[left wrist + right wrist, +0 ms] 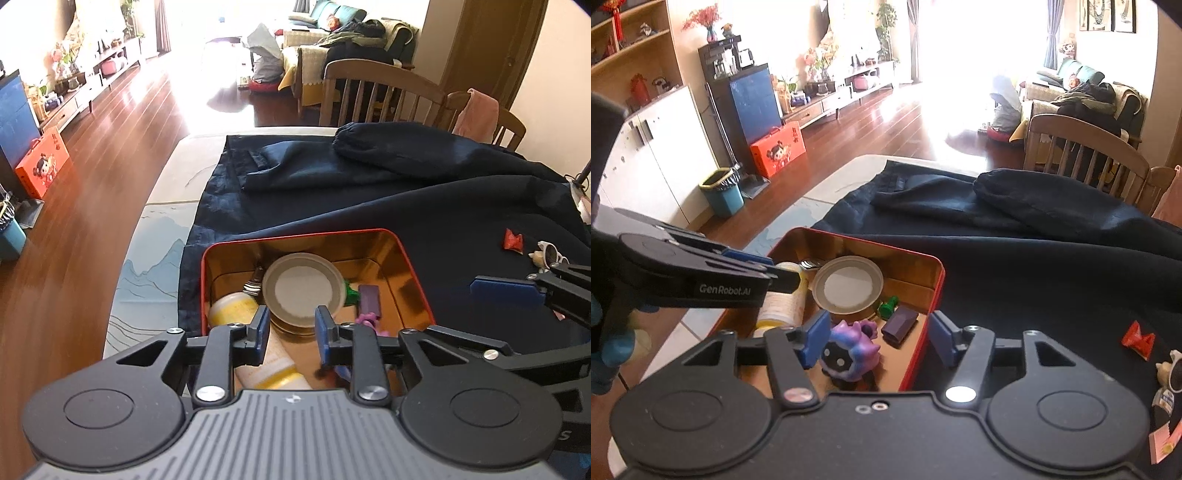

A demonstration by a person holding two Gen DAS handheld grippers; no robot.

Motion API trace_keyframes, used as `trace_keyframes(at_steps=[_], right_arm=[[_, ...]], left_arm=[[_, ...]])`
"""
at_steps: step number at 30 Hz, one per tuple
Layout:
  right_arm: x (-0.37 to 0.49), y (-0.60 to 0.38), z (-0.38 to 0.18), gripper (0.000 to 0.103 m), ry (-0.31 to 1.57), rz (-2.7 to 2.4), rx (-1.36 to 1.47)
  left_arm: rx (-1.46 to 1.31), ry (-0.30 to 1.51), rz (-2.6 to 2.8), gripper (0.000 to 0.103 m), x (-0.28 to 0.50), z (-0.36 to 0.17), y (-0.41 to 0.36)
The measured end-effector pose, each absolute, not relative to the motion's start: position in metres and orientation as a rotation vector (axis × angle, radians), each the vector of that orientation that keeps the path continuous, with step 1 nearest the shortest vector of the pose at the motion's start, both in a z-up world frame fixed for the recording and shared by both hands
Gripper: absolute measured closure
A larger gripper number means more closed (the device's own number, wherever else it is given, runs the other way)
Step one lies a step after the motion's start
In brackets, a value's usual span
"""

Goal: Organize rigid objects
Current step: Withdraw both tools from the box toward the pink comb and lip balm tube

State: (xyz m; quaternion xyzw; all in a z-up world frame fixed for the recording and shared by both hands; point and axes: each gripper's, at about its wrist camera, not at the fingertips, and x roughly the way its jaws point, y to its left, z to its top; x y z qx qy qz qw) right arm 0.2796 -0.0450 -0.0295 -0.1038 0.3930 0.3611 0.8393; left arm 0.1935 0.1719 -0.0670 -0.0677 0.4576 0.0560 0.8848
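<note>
A red-rimmed gold tin (406, 266) sits on dark cloth. It holds a round metal lid (304, 288), a yellow-and-white tube (232, 306), a spoon (253, 282), a green piece (351, 291), a purple block (369, 299) and a purple toy (849, 350). My left gripper (291, 321) hovers over the tin's near end, jaws slightly apart and empty. My right gripper (879, 338) stands open above the tin's near right corner (923, 288). The purple toy lies below it, and neither pad presses on it. A red wrapper (1137, 338) and a small figure with sunglasses (1169, 369) lie outside, to the right.
A navy garment (369, 177) covers most of the table, bunched up at the back. The table's bare left edge (155, 258) drops to the wooden floor. Wooden chairs (369, 92) stand behind the table. In the right wrist view the left gripper (783, 277) reaches in over the tin's left side.
</note>
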Motion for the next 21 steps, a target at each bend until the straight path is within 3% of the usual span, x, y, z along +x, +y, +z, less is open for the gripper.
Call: trace_keyframes(at_steps=[7, 8, 10, 21], right_arm=[[0.266, -0.072, -0.013, 0.032, 0.798, 0.781, -0.209], [0.265, -0.076, -0.012, 0.031, 0.795, 0.783, -0.209], [0.263, -0.085, -0.008, 0.027, 0.787, 0.784, -0.209], [0.260, -0.147, 0.004, 0.006, 0.746, 0.784, -0.202]], left_arm=[[-0.126, 0.935, 0.121, 0.069, 0.182, -0.056, 0.147], [-0.128, 0.934, 0.121, 0.067, 0.180, -0.055, 0.143], [-0.128, 0.926, 0.121, 0.052, 0.177, -0.053, 0.135], [-0.126, 0.870, 0.140, 0.031, 0.170, -0.044, 0.081]])
